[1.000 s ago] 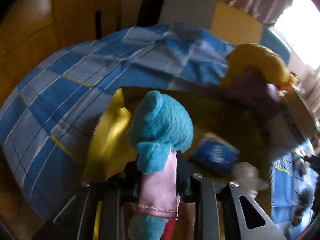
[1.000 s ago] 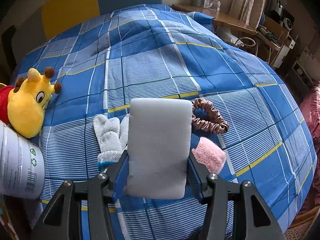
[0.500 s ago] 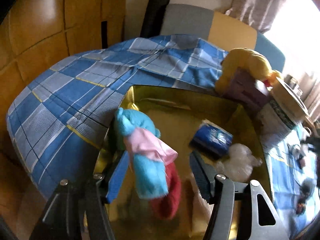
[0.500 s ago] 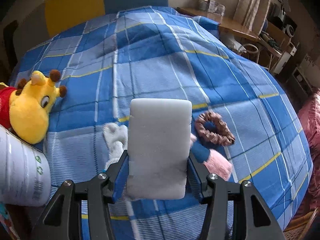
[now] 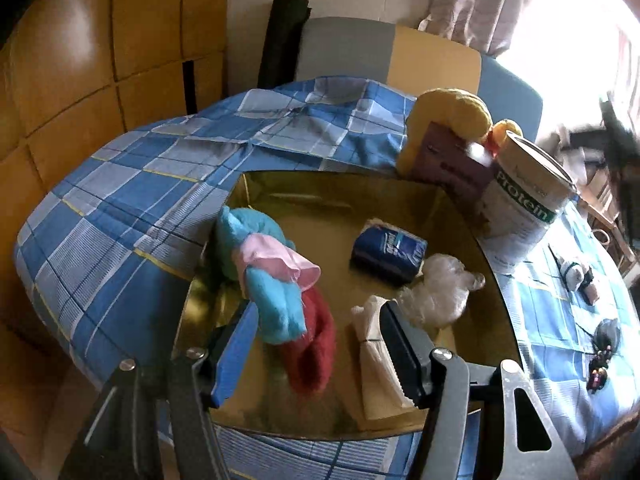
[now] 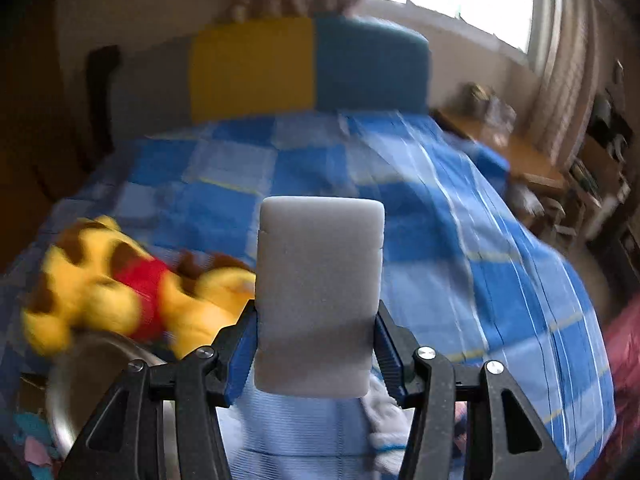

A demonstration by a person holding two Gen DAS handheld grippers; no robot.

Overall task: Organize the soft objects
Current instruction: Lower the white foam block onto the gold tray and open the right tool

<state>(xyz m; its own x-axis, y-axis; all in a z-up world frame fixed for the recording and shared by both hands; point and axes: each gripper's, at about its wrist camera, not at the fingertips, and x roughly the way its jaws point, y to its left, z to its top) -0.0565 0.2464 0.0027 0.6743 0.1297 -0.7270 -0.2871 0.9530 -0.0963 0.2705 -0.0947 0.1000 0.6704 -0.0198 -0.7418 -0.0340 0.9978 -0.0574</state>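
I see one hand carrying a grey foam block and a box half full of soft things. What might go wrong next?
The grey foam block is clamped only at its lower end between the right gripper, so it might tip or slip out. The teal, pink and red plush toy leans over the rim of the shiny gold box and could topple out. The tall white protein can stands beside the box and could be knocked.

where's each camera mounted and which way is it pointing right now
Left wrist: on the left gripper, looking down along its open fingers into the gold box holding the teal plush; only the gripper shows.
Right wrist: on the right gripper, angled across the bed toward the headboard, fingers clamping the grey sponge; only the gripper shows.
Shared: the blue checked blanket, the yellow plush toy and the headboard.
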